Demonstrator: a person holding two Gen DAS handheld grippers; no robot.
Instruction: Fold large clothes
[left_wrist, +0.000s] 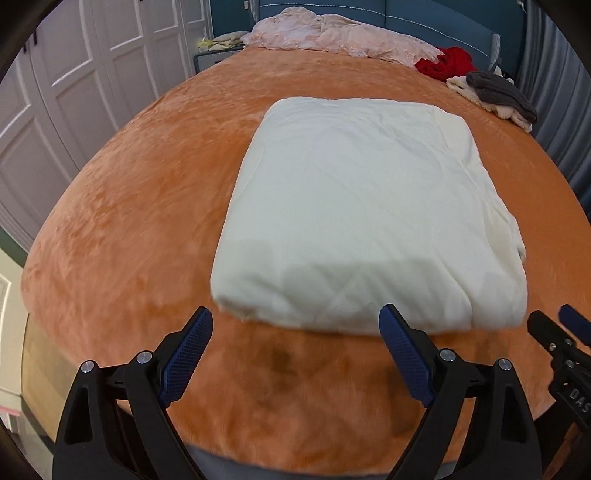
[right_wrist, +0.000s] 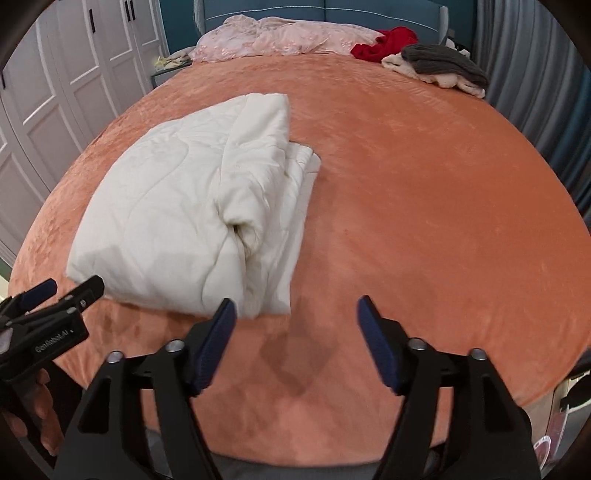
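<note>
Grippers first: two of them, both empty. Left gripper (left_wrist: 295, 325) has its jaws spread wide over bare bedspread, nothing between the blue pads. Right gripper (right_wrist: 295, 314) is pretty much the same, jaws well apart, nothing held, hanging over the orange just off the near right corner of the quilt (right_wrist: 192, 218). Each one pokes into the other's view at the edge, and a hand (right_wrist: 33, 417) holding the left one shows at the bottom left of the right view, partly cut off.

One quilt, white, folded into a thick rectangle and lying flat on the orange bedspread (right_wrist: 424, 221), toward the near edge. From the right view you can see the layered folds along its right side, with a tuck in the near end. Neither gripper touches it.

Up at the head end: one pink blanket (left_wrist: 332, 35) all bunched up, one red garment (left_wrist: 447, 62), and a cream and grey pile (left_wrist: 495, 94); can't tell how many pieces are in that one. White wardrobe doors (left_wrist: 74, 74) on the left, grey curtains (right_wrist: 535, 74) on the right.
</note>
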